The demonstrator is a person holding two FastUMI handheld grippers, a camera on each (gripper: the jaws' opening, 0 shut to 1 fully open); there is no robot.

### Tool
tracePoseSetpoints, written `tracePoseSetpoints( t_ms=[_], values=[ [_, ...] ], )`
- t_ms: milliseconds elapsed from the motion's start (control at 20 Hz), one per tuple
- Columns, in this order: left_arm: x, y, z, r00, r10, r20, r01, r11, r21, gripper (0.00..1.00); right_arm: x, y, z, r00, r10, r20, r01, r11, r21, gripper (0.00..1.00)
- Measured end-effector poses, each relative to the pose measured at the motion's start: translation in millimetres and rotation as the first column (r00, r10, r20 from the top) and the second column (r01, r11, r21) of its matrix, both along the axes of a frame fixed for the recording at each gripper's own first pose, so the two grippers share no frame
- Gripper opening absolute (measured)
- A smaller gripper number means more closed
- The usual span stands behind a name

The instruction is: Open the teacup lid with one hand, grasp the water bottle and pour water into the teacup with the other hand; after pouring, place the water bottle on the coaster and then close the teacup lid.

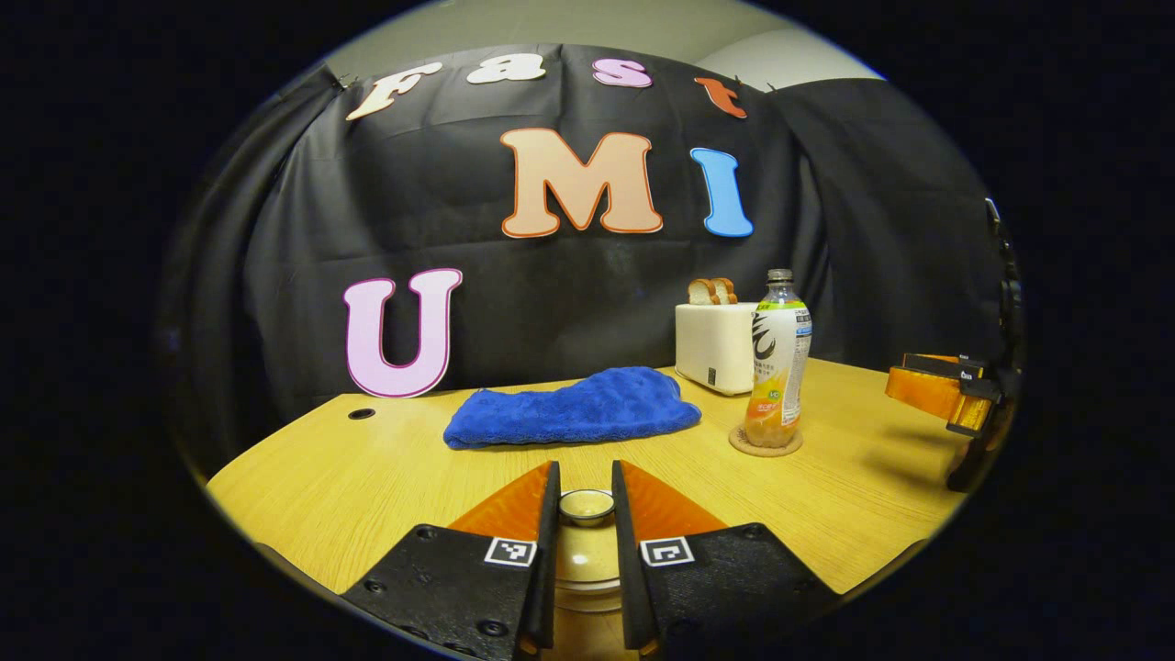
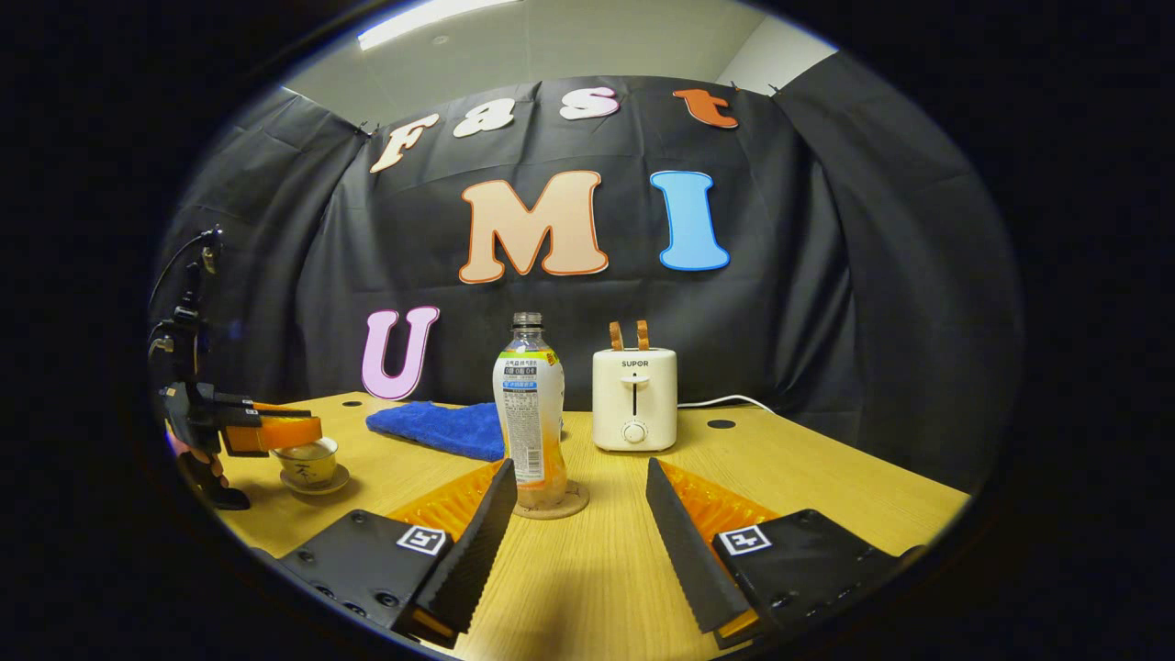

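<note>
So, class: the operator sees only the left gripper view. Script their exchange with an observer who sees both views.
Operator: The left claw pinches the lid. What is under the teacup?
Observer: The teacup stands on a small saucer.
Operator: Is the right claw on the bottle?
Observer: No. The right claw is open, its fingers not closed on the bottle, which stands on the coaster.
Operator: Anything by the toaster?
Observer: A white cord runs from behind the toaster, to its right in the right gripper view.
</note>
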State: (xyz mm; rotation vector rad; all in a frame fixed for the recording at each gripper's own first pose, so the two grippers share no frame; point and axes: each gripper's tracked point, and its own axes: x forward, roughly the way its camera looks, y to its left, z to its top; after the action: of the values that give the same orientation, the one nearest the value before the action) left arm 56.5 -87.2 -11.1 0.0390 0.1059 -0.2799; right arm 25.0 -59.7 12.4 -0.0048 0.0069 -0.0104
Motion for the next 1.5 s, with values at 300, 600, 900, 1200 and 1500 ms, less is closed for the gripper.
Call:
tracePoseSetpoints(
  t_ms=[300, 600, 900, 1200, 1500],
  values=[
    [-1.6, -0.6, 0.8, 1.0, -0.004, 0.012, 0.004, 1.0, -0.013, 0.3, -1.0, 2.6, -0.2, 1.0, 0.01, 0.0, -0.01, 1.0, 0.0, 0.91],
    [-5.2, 4.3, 9.8, 0.998, 0.004, 0.057, -0.001, 0.999, -0.053, 0.45, -1.2, 3.2, -0.4, 1.0, 0.011, 0.0, -0.011, 1.0, 0.0, 0.88],
    [-7.3, 10.3, 14.6, 0.996, 0.032, 0.089, -0.026, 0.998, -0.064, 0.86, -1.7, 3.4, -0.2, 1.0, 0.011, 0.0, -0.011, 1.0, 0.0, 0.94],
    [-11.2, 28.6, 15.3, 0.988, 0.123, 0.091, -0.117, 0.991, -0.064, 0.96, -2.4, 3.3, -0.3, 1.0, 0.011, 0.001, -0.011, 1.0, 0.0, 0.94],
    [-30.3, 54.8, 15.9, 0.969, 0.228, 0.092, -0.223, 0.973, -0.06, 0.96, -1.4, 1.9, -0.5, 1.0, 0.006, 0.002, -0.006, 1.0, 0.0, 0.88]
  ],
)
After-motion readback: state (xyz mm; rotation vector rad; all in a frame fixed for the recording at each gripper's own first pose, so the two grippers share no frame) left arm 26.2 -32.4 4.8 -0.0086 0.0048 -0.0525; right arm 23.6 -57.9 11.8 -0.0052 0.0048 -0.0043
